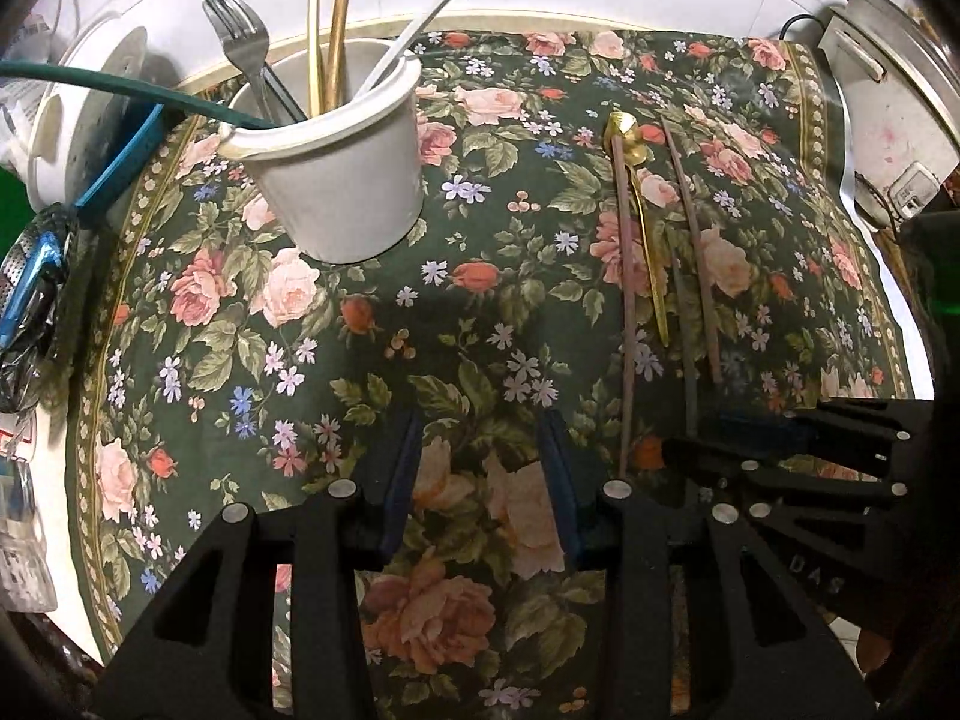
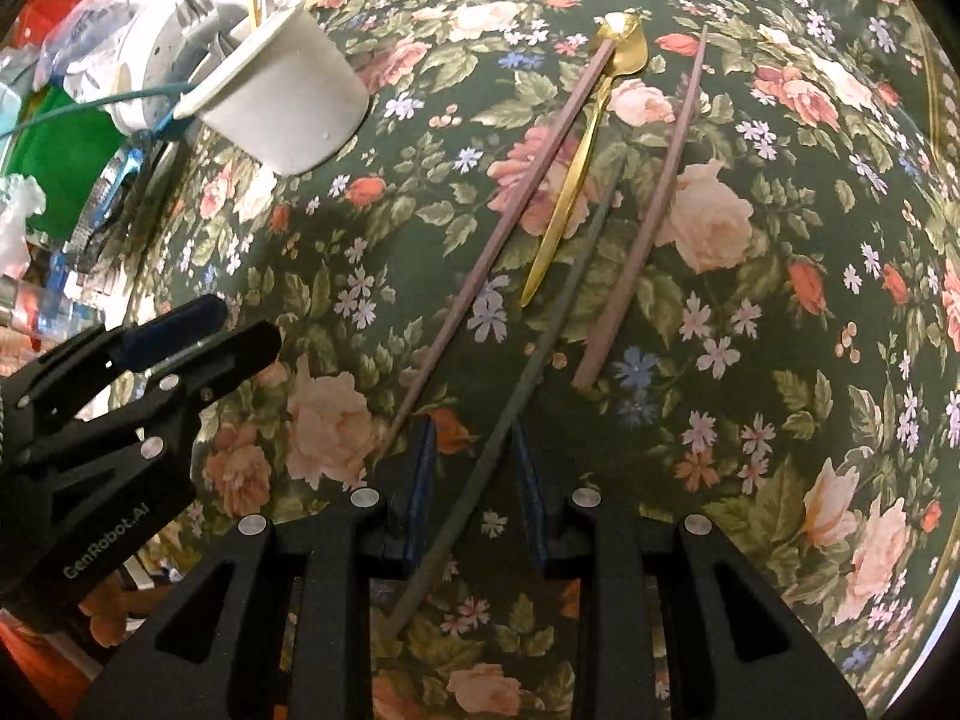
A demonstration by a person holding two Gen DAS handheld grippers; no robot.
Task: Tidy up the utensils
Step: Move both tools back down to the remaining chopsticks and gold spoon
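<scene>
A white cup stands on the floral cloth and holds a fork, gold utensils and a white stick; it also shows in the right wrist view. To its right lie two pink chopsticks, a gold spoon and a grey-green chopstick. My right gripper is open, its fingers on either side of the grey-green chopstick, low over the cloth. My left gripper is open and empty over bare cloth, left of the chopsticks.
A white appliance, a green cable and blue clutter crowd the left edge. A metal cooker stands at the right rear. The floral cloth covers the table.
</scene>
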